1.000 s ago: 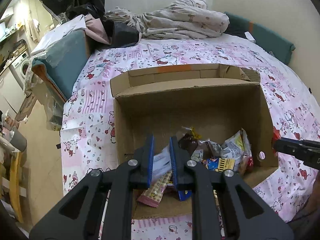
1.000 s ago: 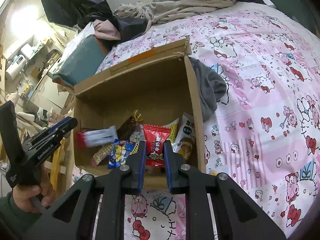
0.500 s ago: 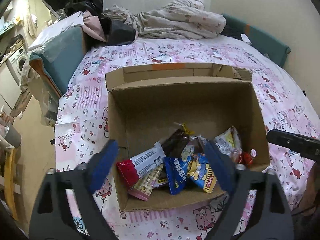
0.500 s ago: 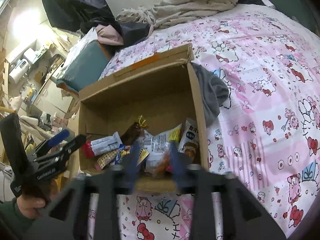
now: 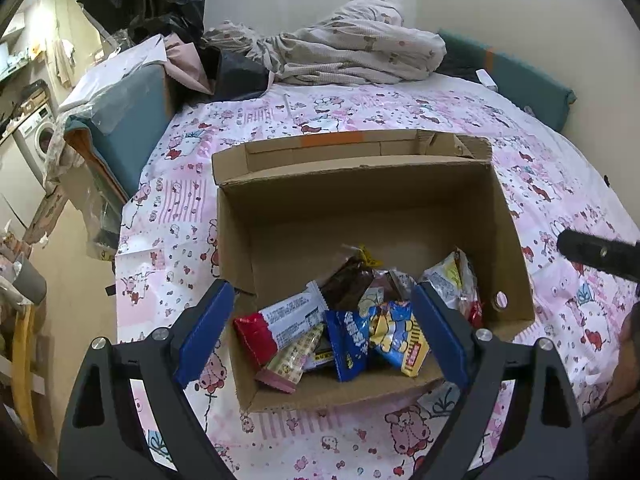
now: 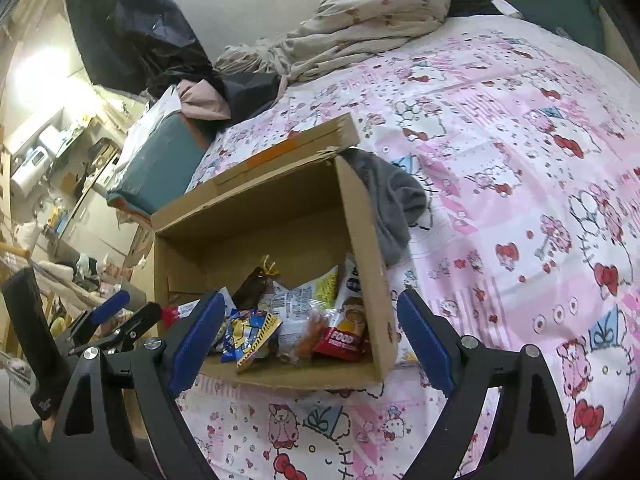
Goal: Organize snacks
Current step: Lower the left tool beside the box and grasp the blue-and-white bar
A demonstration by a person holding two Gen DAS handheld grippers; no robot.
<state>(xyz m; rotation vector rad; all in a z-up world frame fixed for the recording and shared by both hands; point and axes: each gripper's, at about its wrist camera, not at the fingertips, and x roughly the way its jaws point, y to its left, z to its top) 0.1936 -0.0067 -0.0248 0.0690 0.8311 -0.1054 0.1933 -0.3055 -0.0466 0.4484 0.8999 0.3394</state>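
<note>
- The cardboard box [image 5: 508, 240] sits open-topped on the pink cartoon-print bedsheet [image 5: 180, 216]; everything below is placed against this box.
- The snacks lie in a loose heap on the box floor, crowded toward its near wall, while the far half of the floor is bare cardboard.
- At the box's near-left corner lies a red-and-white wrapped bar [image 5: 280, 322], with a pale pink checked packet [image 5: 290, 362] partly under it, nearer the front wall.
- In the middle of the heap are a blue packet [image 5: 350, 344] and a blue-and-yellow cartoon packet [image 5: 396, 336], touching each other; behind them a dark brown bag with a yellow twist tie [image 5: 348, 280] stands tilted.
- Against the box's right wall lean a white-and-yellow bag [image 6: 320, 284] and a red packet [image 6: 344, 334].
- The left gripper [image 5: 320, 336] hangs above the box's near edge, its blue-padded jaws spread wide and holding nothing; the heap shows between them.
- The right gripper [image 6: 308, 336] hangs over the near-right corner, jaws likewise wide apart and empty.
- A grey cloth [image 6: 394, 204] lies on the sheet touching the box's right outer wall.
- A rumpled blanket [image 5: 360, 52] is piled well beyond the box's far side.
</note>
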